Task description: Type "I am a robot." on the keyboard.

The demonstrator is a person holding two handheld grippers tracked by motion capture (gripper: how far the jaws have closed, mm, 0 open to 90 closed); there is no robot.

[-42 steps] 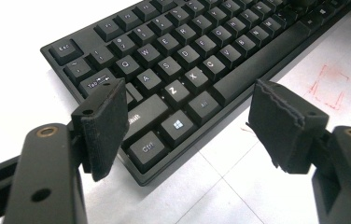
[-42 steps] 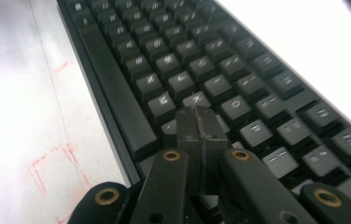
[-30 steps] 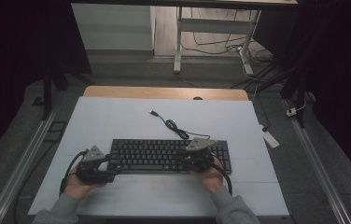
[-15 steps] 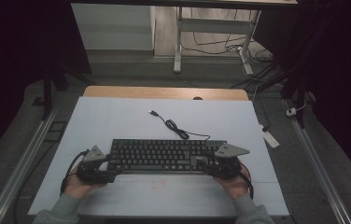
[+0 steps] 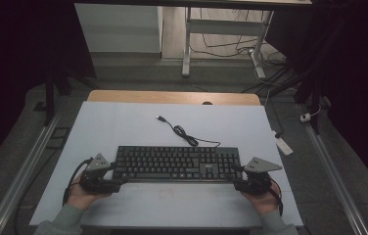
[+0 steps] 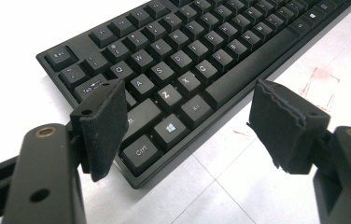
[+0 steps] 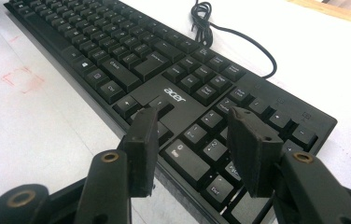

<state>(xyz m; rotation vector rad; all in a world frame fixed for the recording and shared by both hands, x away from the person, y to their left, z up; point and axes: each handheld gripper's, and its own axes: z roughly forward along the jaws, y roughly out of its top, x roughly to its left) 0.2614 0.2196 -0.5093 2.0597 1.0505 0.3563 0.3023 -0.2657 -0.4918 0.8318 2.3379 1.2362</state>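
While each hand-held gripper [image 5: 116, 177] [image 5: 234, 177] gapes at its ends, black Acer keyboard [image 5: 174, 163], cable [image 5: 184, 134] coiled

High view looks down; both gripper views closely face the shared keyboard [image 5: 174, 164].

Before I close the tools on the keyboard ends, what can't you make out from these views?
- Contact between right tool and keyboard: right gripper view, pads over the numpad, gap underneath hidden by the pads.
- Keyboard's right end: left gripper view, cut off by the top edge.
- Cable plug type: high view, too small.
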